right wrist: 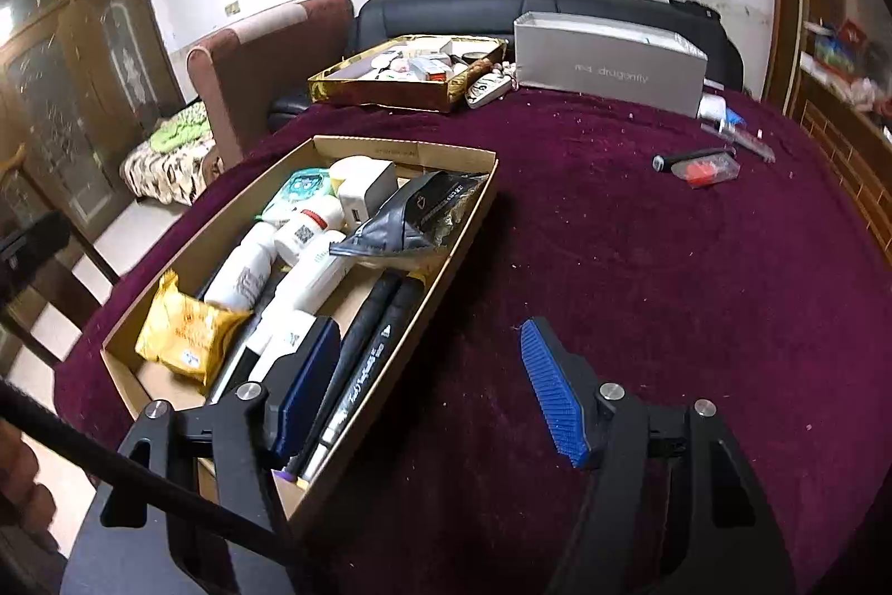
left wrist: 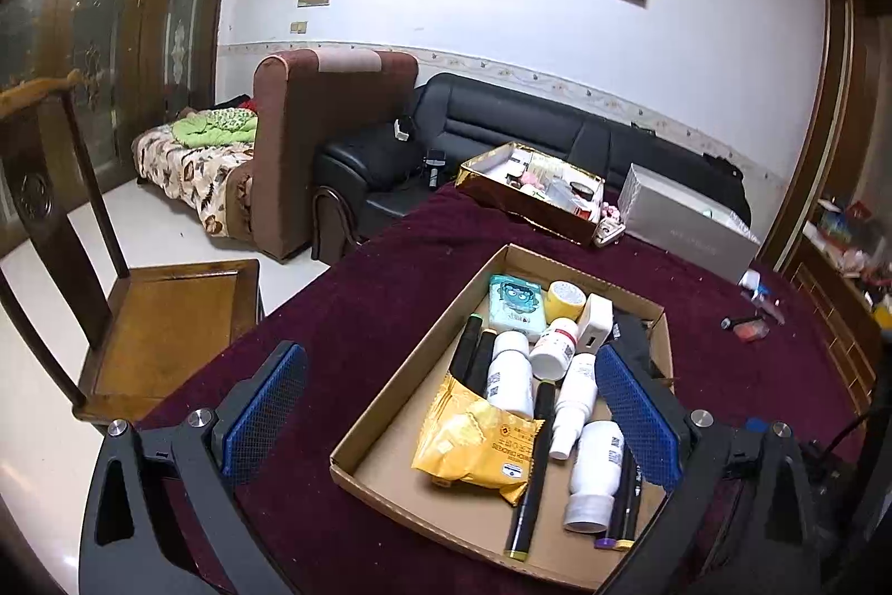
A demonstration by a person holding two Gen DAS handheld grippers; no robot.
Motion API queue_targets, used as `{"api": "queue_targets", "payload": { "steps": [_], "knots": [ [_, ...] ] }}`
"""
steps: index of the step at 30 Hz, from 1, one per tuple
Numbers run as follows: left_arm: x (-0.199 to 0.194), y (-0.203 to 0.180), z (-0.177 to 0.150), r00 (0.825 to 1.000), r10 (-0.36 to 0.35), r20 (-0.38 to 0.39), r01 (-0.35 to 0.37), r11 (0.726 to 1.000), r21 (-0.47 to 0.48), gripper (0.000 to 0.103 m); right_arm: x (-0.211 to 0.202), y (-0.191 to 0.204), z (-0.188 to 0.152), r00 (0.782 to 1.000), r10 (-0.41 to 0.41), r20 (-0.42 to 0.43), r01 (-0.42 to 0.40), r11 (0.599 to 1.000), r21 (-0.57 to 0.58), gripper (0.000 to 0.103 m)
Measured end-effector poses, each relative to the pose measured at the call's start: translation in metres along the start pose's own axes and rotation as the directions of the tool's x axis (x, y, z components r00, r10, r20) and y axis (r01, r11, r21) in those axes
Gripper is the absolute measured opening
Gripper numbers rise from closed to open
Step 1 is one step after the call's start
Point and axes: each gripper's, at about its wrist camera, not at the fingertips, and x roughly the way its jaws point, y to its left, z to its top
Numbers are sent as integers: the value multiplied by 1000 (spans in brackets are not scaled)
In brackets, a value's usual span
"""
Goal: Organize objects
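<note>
Setting: a table (right wrist: pixel 641 260) under a dark maroon cloth carried an open cardboard box (left wrist: pixel 379 427) packed with small household things; a gold tray and a grey carton stood at the far edge
Box contents: white bottles (left wrist: pixel 510 375), a yellow snack packet (left wrist: pixel 474 439), black marker pens (right wrist: pixel 368 349), a teal tissue pack, a white charger and a crumpled black pouch (right wrist: pixel 415 218); the bottles and pens lay with their long axes running along the box's length
Loose things: a black pen (right wrist: pixel 688 158) touching a clear packet with something red inside (right wrist: pixel 708 173) lay well apart from the box, far out to the right on the cloth
Left gripper (left wrist: pixel 451 405): jaws wide apart and holding nothing; hovered over the box, spanning its width
Right gripper (right wrist: pixel 429 394): jaws wide apart and holding nothing; its left pad sat above the pens at the box's near corner, its right pad above bare cloth
Deciding relation: the loose pen lay ahead and to the right of the right gripper, its long axis roughly crosswise to the reach; the right gripper seemed the nearer one
</note>
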Motion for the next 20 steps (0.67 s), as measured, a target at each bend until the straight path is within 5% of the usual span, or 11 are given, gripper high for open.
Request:
{"api": "queue_targets", "payload": {
  "steps": [9, 20],
  "knots": [
    [0, -12, -6, 992, 123, 9, -123, 990, 66, 101, -3, 13, -8, 999, -35, 12, 36, 997, -75, 68],
    [8, -9, -11, 986, 166, -30, -163, 984, 74, 101, 2, 16, -11, 999, -30, -11, 29, 996, -83, 69]
  ]
}}
